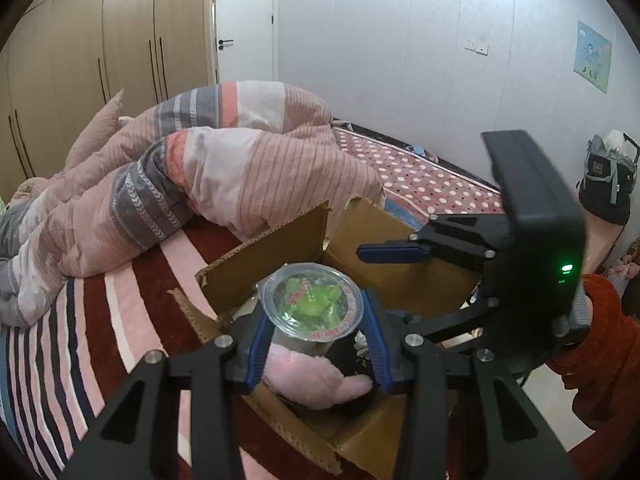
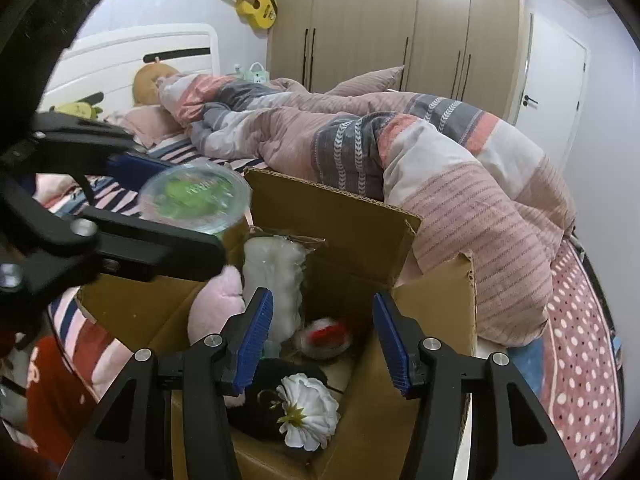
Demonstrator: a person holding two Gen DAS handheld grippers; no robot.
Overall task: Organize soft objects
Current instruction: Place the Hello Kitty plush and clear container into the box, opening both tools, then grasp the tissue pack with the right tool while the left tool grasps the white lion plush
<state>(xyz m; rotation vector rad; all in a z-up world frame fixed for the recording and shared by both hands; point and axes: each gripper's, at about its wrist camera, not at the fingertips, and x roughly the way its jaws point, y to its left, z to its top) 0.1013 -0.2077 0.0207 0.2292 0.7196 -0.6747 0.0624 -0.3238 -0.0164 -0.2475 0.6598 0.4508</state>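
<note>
Wooden wardrobe [image 2: 396, 24], white door [image 1: 245, 20], bed (rumpled quilt [image 1: 168, 176])

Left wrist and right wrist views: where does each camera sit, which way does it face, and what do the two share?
Left wrist: on the left gripper, looking down past its fingers, shut on a clear plastic cup, into the cardboard box; the right gripper and an orange sleeve show.
Right wrist: on the right gripper, jaws open and empty, over the box, facing the wardrobe; the left gripper shows.
Shared: box, cup, pink plush, quilt.
</note>
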